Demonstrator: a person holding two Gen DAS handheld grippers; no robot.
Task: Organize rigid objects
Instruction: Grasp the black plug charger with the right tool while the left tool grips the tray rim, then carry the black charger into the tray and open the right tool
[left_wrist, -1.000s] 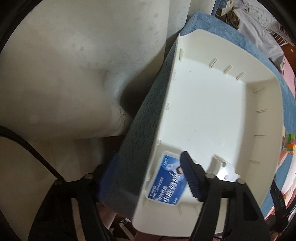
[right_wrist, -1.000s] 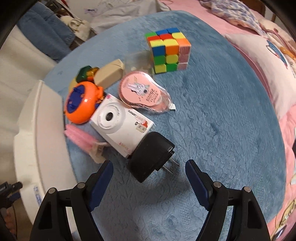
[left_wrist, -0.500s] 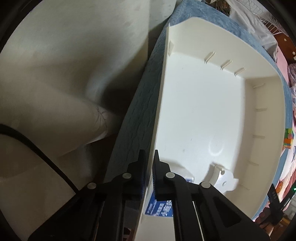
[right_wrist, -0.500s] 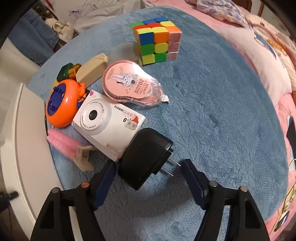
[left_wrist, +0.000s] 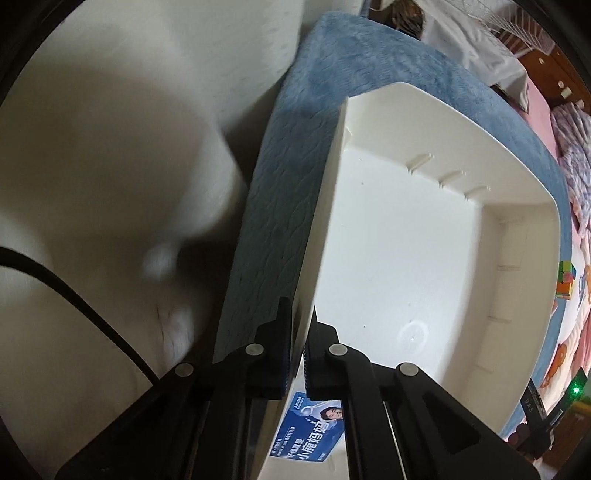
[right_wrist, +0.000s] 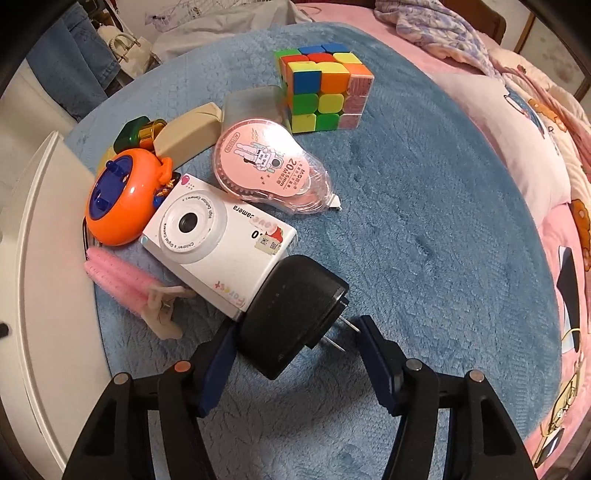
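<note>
In the left wrist view my left gripper (left_wrist: 298, 332) is shut on the near left wall of a white plastic bin (left_wrist: 436, 229) that stands on a blue mat (left_wrist: 280, 199). A blue-labelled flat box (left_wrist: 314, 435) lies in the bin's near corner. In the right wrist view my right gripper (right_wrist: 295, 354) is open around a black plug adapter (right_wrist: 295, 314) lying on the mat. Its left finger touches the adapter; the right finger is apart, near the prongs. A white toy camera (right_wrist: 218, 243) touches the adapter.
Beyond the camera lie an orange round toy (right_wrist: 118, 199), a pink tape dispenser (right_wrist: 269, 170), a Rubik's cube (right_wrist: 325, 92), a beige block (right_wrist: 188, 136), a green bottle (right_wrist: 136, 136) and a pink comb (right_wrist: 125, 284). The bin's rim (right_wrist: 48, 258) runs along the left. Pink bedding (right_wrist: 535, 147) lies right.
My left gripper closed on the bin wall from open around the blue box and has pushed further along it. My right gripper moved forward and now straddles the adapter.
</note>
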